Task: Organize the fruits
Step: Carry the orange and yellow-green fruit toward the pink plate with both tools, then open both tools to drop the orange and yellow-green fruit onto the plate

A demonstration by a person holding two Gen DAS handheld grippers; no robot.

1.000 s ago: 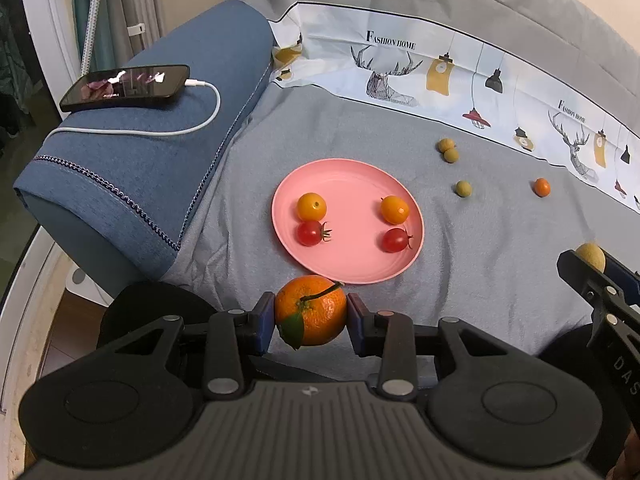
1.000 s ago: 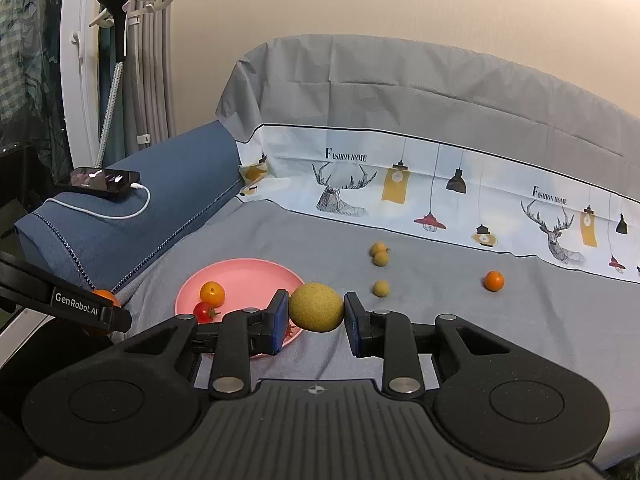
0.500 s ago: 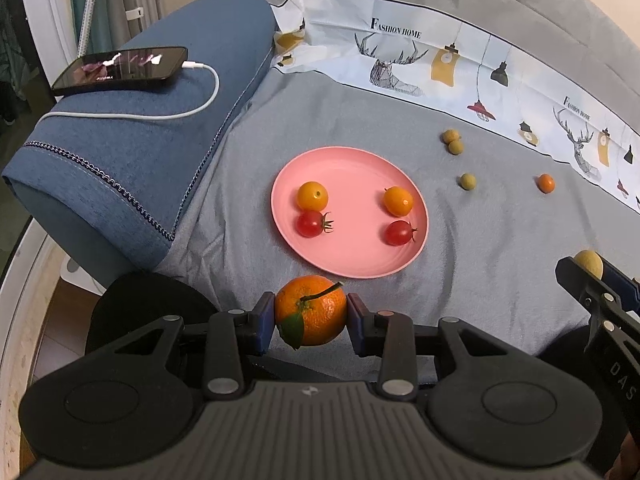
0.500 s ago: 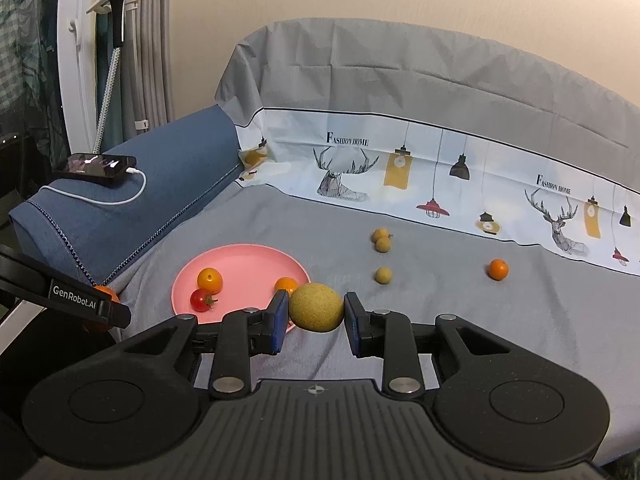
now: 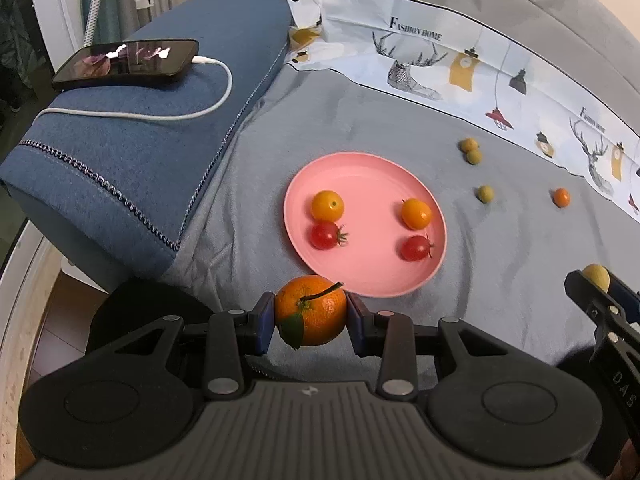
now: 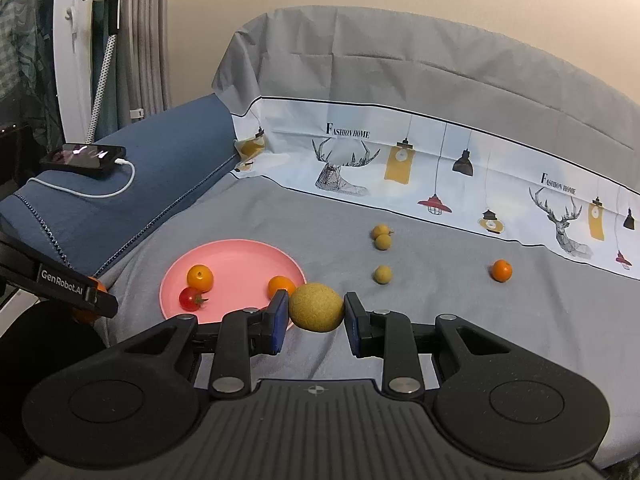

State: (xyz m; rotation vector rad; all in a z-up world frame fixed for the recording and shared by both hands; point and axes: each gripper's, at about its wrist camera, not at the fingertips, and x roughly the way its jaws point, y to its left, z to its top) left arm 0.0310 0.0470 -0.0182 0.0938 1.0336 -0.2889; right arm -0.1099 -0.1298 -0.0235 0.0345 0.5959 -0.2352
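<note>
My left gripper (image 5: pixel 311 312) is shut on an orange mandarin (image 5: pixel 316 307) with a stem and leaf, held just short of the near rim of the pink plate (image 5: pixel 360 176). The plate holds two small orange fruits (image 5: pixel 327 205) and two cherry tomatoes (image 5: pixel 325 235). My right gripper (image 6: pixel 316 309) is shut on a tan round fruit (image 6: pixel 316 306), held above the grey sheet right of the plate (image 6: pixel 240 252). Three small tan fruits (image 6: pixel 383 273) and one small orange fruit (image 6: pixel 501 270) lie loose on the sheet.
A blue cushion (image 5: pixel 132 140) lies left of the plate, with a phone (image 5: pixel 126 62) and its white cable on top. The printed sheet rises as a backrest (image 6: pixel 440 168) behind the fruits. The bed edge and floor (image 5: pixel 24 308) are at the left.
Both grippers have drifted slightly while keeping their fruits; the plate sits a little farther from the left gripper than a second ago. Nothing on the sheet has moved.
</note>
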